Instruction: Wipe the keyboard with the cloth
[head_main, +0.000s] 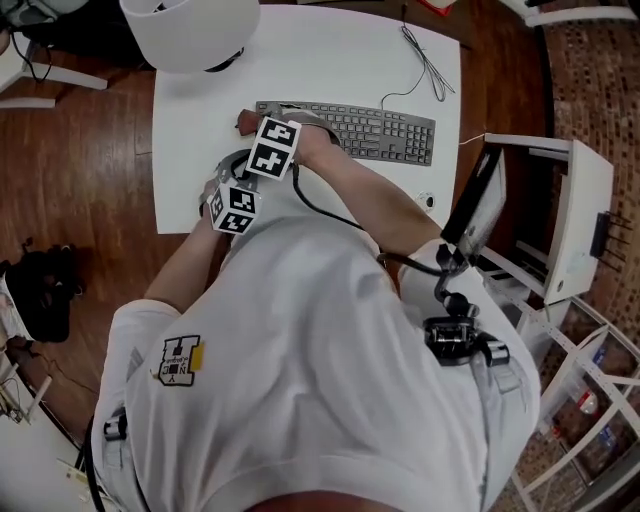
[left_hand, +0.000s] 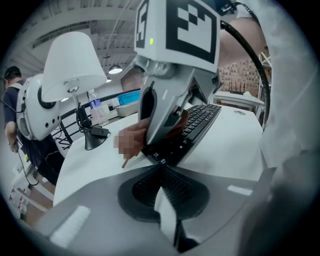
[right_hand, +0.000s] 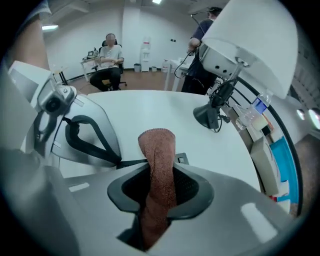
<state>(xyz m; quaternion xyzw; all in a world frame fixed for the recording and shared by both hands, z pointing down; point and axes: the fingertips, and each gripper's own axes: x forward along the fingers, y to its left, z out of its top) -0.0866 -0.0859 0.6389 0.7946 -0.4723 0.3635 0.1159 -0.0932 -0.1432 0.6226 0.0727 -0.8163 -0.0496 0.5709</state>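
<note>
Jaws of right gripper (right_hand: 159, 172) clamped on brown cloth (right_hand: 157, 145), at left end of keyboard (head_main: 385, 132). Jaws of left gripper (left_hand: 161, 169) closed together; tips at near-left corner of keyboard.

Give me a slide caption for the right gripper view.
Right gripper clamps a brown cloth over the white table, lamp to its right.

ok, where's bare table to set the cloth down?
Free: table behind the keyboard, between lamp and cable; also the left strip below the lamp. Crowded: keyboard's left end, where the right gripper holds the cloth, left gripper beside it.
</note>
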